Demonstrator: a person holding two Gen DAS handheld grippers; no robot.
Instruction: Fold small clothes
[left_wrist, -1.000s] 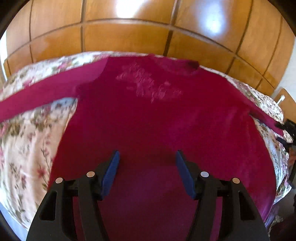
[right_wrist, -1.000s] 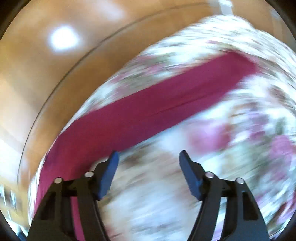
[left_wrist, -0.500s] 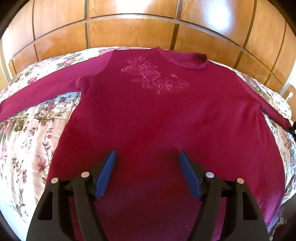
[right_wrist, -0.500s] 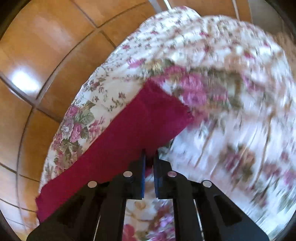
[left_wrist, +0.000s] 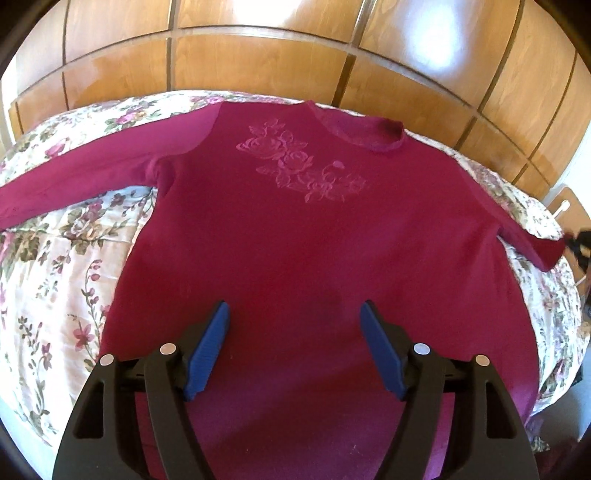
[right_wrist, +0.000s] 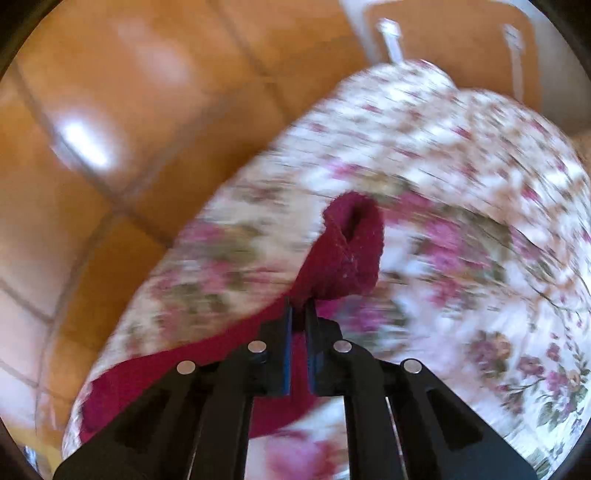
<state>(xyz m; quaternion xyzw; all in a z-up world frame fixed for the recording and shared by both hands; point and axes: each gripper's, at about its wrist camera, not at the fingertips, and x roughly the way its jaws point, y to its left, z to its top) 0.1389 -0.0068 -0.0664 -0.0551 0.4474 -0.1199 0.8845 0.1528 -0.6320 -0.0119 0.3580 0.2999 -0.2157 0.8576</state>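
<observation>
A floral bedspread (left_wrist: 55, 280) covers the bed, white with pink and burgundy roses, green leaves and trailing stems; in the right wrist view the same cover (right_wrist: 480, 258) is smeared by motion blur, sharper only toward the lower right. Behind the bed stands a glossy wooden panelled wall (left_wrist: 258, 62), split into rectangles by dark grooves, with bright patches of reflected light near the top. At the far right edge of the left wrist view a small wooden surface (left_wrist: 570, 206) carries a white object too small to identify.
</observation>
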